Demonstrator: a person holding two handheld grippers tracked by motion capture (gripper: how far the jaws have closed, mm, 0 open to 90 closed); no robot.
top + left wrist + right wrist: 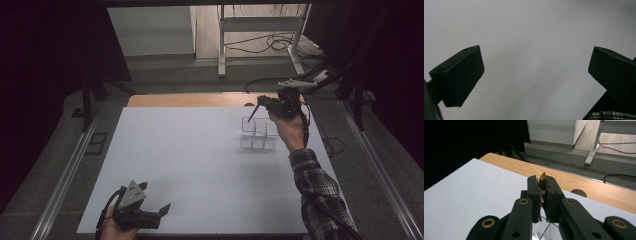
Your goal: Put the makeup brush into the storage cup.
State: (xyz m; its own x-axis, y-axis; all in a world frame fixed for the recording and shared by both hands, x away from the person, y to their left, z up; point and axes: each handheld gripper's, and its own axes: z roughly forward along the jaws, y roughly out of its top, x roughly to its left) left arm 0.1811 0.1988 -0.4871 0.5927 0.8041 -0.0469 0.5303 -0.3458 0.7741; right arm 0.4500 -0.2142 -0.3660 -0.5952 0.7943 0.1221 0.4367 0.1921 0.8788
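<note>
- The right gripper (261,106) hangs over the far right part of the white surface (190,165), just above a clear plastic organiser with several open compartments (257,134).
- Its jaws are closed tight on a slim dark pen-like stick with a yellow-brown tip (542,179) — in the right gripper view the tip pokes out just past the ends of the jaws.
- In the high view the stick (251,114) slants down from the gripper towards the organiser's far left compartment; whether it touches the plastic I cannot tell.
- The left gripper (152,210) sits low at the near left edge of the surface, well apart from the organiser.
- Its jaws stand wide open — nothing between them but bare white surface.
</note>
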